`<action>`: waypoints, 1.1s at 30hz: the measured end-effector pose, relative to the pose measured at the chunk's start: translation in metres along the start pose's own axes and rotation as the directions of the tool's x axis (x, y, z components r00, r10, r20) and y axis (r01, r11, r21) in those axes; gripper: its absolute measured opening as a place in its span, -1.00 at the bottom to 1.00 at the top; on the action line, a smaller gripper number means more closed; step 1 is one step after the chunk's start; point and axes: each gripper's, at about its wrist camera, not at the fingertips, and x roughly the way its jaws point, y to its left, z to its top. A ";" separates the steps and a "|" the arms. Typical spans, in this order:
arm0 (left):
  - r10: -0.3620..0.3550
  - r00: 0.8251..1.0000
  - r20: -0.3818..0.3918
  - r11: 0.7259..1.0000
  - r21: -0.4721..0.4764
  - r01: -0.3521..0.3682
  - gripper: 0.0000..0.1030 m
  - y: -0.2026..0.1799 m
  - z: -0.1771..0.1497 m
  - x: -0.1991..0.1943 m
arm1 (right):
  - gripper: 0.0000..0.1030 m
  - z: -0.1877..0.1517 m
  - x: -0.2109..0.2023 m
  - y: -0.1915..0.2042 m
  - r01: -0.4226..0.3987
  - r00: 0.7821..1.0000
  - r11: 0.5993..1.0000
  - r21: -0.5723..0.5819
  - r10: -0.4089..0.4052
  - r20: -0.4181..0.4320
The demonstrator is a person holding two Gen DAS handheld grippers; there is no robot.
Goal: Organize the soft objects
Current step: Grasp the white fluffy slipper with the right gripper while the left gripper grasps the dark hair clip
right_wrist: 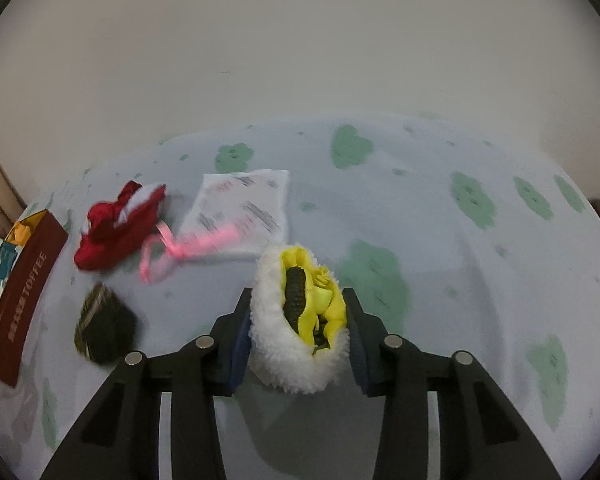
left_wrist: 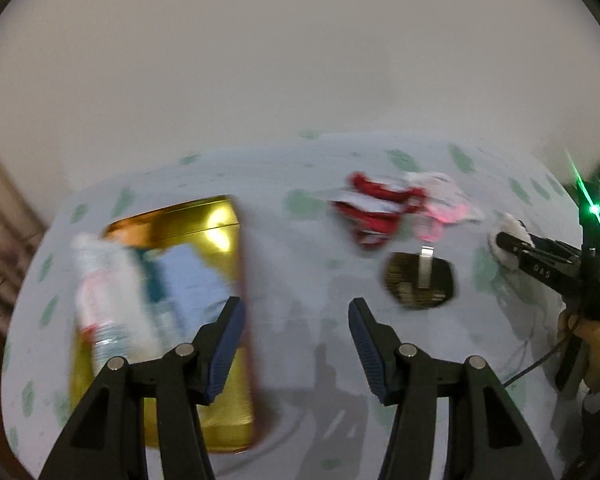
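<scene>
Right gripper [right_wrist: 298, 330] was clamped on a white fleecy slipper [right_wrist: 296, 340] with yellow lining, both pads pressed to its sides, sole on the blue cloth [right_wrist: 440, 280] with green blotches. Beyond the slipper lay a white printed pouch [right_wrist: 244, 208]; left of that a pink ribbon [right_wrist: 172, 252], then a red-and-white fabric piece [right_wrist: 116, 228]. A dark woven item [right_wrist: 104, 326] sat left of the slipper, nearer the camera. Farthest left stood a maroon toffee tin [right_wrist: 24, 296]. Left gripper [left_wrist: 296, 344] hung with jaws apart, nothing between, just right of the tin's gold interior [left_wrist: 216, 224]; that view was blurred.
</scene>
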 end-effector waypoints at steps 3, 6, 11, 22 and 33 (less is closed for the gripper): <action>-0.061 0.998 -0.014 0.998 0.021 0.062 0.07 -0.022 0.007 0.013 | -0.25 -0.012 -0.013 -0.012 0.017 1.000 1.000 0.008 -0.017 0.005; -0.111 0.992 -0.059 0.993 0.032 0.113 0.07 -0.040 0.012 0.032 | -0.25 -0.018 -0.017 -0.019 0.001 1.000 0.999 0.033 -0.001 0.002; -0.160 0.983 -0.090 0.977 0.127 0.171 0.12 -0.075 0.015 0.048 | -0.24 -0.016 -0.008 -0.021 -0.016 1.000 0.999 0.032 0.017 -0.025; -0.171 0.968 -0.183 0.970 0.140 0.198 0.23 -0.097 0.024 0.088 | -0.17 -0.017 -0.008 -0.024 -0.053 0.998 0.997 0.052 0.055 -0.031; -0.171 0.971 -0.166 0.980 0.075 0.185 0.23 -0.087 0.021 0.115 | -0.14 -0.020 -0.007 -0.023 -0.053 0.998 0.997 0.051 0.055 -0.032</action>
